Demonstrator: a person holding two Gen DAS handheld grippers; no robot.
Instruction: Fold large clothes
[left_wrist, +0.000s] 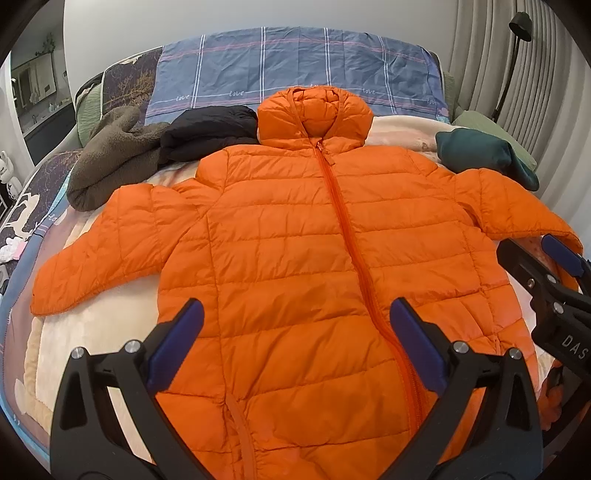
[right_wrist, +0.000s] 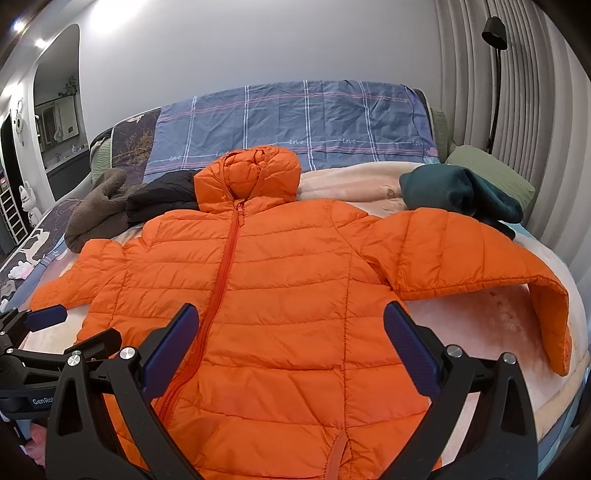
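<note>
Nearest the cameras, the left gripper (left_wrist: 295, 347) and the right gripper (right_wrist: 291, 347) each hover with blue-padded fingers spread wide and gripping nothing, above the hem end of the orange quilted hooded puffer jacket (left_wrist: 295, 236). The jacket lies front-up and zipped on the pale pink blanket (right_wrist: 480, 325) of the bed, long axis running away from the cameras, hood (left_wrist: 314, 118) farthest, sleeves out sideways. Beyond it lie a brown fleece garment (left_wrist: 110, 158), a black garment (left_wrist: 207, 133), a folded dark green garment (right_wrist: 458, 195) and a blue plaid pillow (left_wrist: 295, 66).

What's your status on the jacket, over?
Left gripper and right gripper open, empty. Orange jacket flat, zipped, unfolded. Green garment touching right sleeve.
</note>
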